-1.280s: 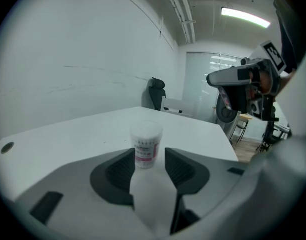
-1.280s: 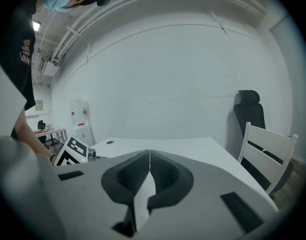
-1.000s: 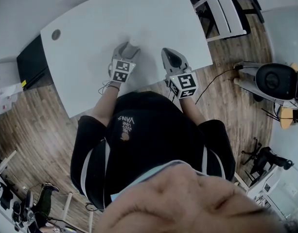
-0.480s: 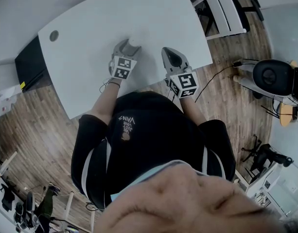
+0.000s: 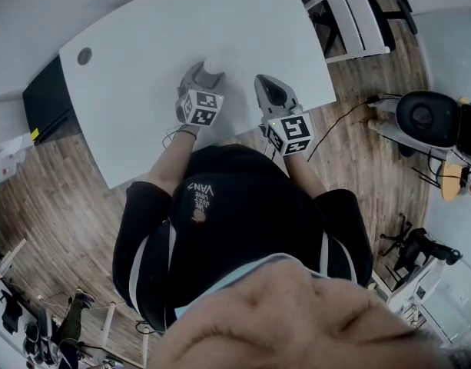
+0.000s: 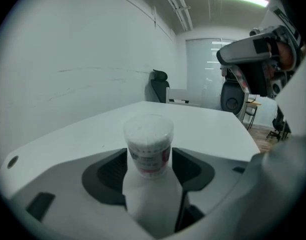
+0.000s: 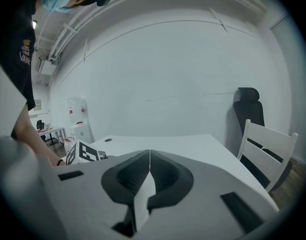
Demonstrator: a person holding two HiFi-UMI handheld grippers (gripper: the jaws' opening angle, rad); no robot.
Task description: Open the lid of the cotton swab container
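Fingers (image 6: 104,178) of the left gripper (image 5: 207,72), just opened wide, flank the upright, clear-lidded, pink-labelled cotton swab container (image 6: 148,140).

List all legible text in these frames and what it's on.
"VANS": on the person's black shirt, upside down in the head view; the smaller print beside it is too small to read.
Label on the cotton swab container: red-banded print, too blurred to read.
No other text is legible.

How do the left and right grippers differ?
The left gripper has jaws wide apart, just opened, with the cotton swab container between them; the right gripper is shut on nothing. The left gripper points at the container; the right gripper points elsewhere. Both are above the table.
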